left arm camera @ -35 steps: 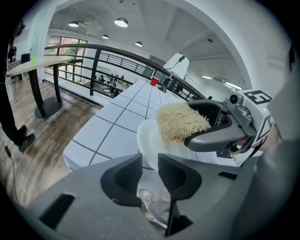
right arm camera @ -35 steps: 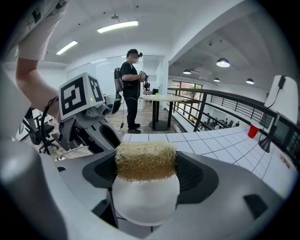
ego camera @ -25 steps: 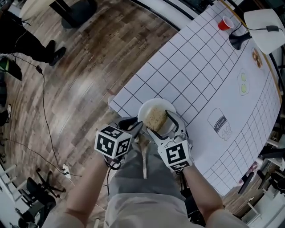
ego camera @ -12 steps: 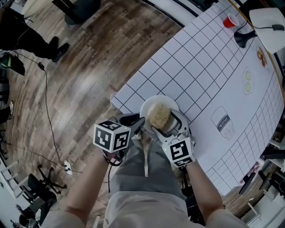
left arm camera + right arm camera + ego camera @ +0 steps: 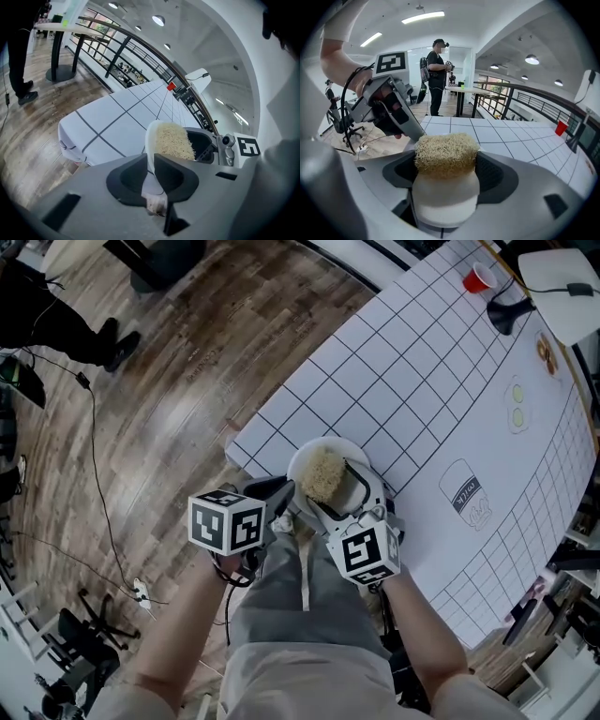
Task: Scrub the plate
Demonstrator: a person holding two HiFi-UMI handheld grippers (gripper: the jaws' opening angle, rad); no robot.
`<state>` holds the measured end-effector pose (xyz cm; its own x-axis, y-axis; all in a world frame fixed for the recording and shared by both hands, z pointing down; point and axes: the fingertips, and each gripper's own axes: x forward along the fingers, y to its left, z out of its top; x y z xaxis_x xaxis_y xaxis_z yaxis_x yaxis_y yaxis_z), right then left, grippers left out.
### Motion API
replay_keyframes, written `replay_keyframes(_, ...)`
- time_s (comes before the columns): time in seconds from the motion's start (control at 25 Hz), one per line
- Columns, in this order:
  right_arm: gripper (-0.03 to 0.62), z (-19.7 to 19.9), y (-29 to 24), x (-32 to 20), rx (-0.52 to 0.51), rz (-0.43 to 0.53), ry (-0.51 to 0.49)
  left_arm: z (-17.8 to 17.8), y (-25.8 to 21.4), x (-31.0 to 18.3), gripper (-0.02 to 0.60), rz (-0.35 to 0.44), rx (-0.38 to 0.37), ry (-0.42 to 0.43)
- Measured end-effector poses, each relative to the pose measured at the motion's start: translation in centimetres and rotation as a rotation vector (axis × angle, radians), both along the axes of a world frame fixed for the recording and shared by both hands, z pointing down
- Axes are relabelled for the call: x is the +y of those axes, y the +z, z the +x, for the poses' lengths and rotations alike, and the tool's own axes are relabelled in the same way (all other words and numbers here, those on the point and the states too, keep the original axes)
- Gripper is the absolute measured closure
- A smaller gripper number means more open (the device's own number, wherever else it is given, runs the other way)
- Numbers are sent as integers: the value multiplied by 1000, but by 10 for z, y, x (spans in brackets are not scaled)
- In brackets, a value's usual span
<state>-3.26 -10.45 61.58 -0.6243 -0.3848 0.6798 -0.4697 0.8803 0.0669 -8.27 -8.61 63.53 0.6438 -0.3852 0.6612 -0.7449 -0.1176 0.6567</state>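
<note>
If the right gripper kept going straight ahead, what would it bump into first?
The plate, most likely. The right gripper holds a sponge whose scratchy pad lies against the plate's face, so going on would just press it harder. The left gripper holds that plate.

The left gripper pinches the white plate by its rim. A straw-coloured scrubber lies against the plate's right face, and the gridded table stretches behind the plate.

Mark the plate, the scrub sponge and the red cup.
plate (image 5: pixel 149 143), left gripper view, its white rim, seen edge-on.
scrub sponge (image 5: pixel 446 154), right gripper view, its straw-coloured fibrous face.
red cup (image 5: pixel 477 279), head view, middle of its red body.
</note>
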Motion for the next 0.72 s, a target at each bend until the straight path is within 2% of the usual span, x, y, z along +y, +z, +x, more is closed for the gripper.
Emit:
replay_keyframes(0.2,224,-11,3,0,16,36,-75,2,1,0,526,4,0,2)
replay_keyframes(0.32,224,-5,7,0,48,42,-84,2,1,0,526,1,8,-9)
replay_keyframes(0.52,224,11,8,-2,73,6,-34,0,1,-2,529,-8,18,-32)
replay_keyframes(0.72,224,41,6,-7,99,15,14,0,1,-1,529,-4,16,-34)
